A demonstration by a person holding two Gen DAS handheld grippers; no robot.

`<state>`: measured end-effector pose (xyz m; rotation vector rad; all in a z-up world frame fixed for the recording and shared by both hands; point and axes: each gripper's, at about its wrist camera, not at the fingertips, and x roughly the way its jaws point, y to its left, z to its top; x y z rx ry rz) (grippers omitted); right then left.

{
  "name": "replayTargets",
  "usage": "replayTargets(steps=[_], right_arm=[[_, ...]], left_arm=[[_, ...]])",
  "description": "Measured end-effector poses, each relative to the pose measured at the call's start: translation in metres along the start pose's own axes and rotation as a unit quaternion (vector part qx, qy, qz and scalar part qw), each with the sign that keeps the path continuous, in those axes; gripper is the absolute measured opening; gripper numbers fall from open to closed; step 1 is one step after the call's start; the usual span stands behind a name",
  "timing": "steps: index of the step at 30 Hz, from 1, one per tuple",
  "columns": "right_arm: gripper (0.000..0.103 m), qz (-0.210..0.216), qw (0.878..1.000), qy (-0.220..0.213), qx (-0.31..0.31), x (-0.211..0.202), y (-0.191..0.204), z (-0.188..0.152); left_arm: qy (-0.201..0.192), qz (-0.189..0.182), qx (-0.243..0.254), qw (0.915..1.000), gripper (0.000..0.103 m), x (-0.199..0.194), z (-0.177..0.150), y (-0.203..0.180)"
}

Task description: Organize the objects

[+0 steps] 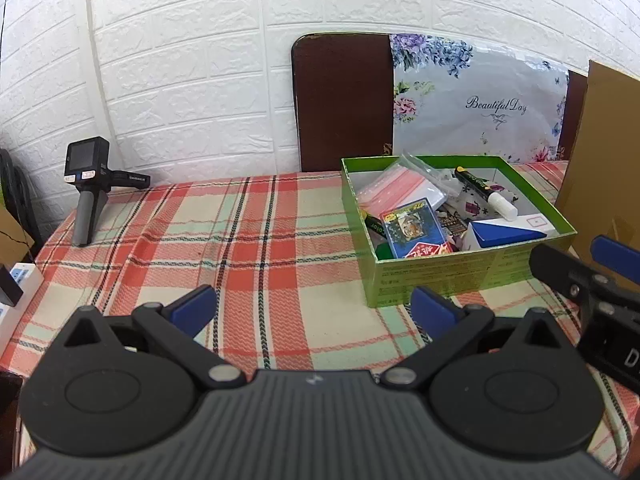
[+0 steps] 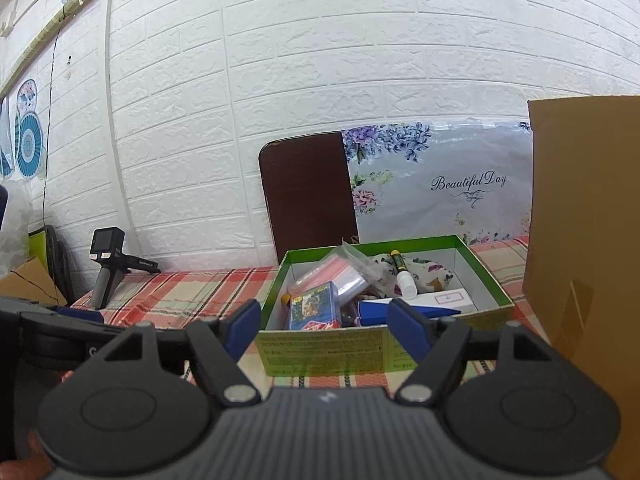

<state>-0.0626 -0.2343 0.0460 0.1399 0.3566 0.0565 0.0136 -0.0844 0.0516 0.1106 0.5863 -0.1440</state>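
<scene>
Jaws of the left gripper (image 1: 314, 307) and right gripper (image 2: 323, 325) stand spread and empty, near the filled green box (image 1: 472, 270) on the plaid surface (image 1: 248, 248).

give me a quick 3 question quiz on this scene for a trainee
1. True or false: the left gripper is shut on a card pack.
2. Where does the blue card pack lie? A) inside the green box B) on the plaid tablecloth C) on the cardboard box
3. Fill in: the black handheld device stands on the tablecloth to the ____ of the green box.

Key
1. False: both it and the right gripper are open and empty.
2. A
3. left
</scene>
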Motion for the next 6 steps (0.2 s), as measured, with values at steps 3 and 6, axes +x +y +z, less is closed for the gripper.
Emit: replayTargets(steps=[3, 6], right_arm=[[0.073, -0.001, 1.0, 0.001, 0.0, 0.0001, 0.0003, -0.0002], [0.08, -0.001, 1.0, 0.003, 0.001, 0.0014, 0.0001, -0.001]], left_arm=[[0.002, -0.004, 0.0, 1.0, 0.103, 0.0001, 0.0002, -0.0002], [0.004, -0.007, 0.0, 1.0, 0.103, 0.0, 0.0002, -0.001]])
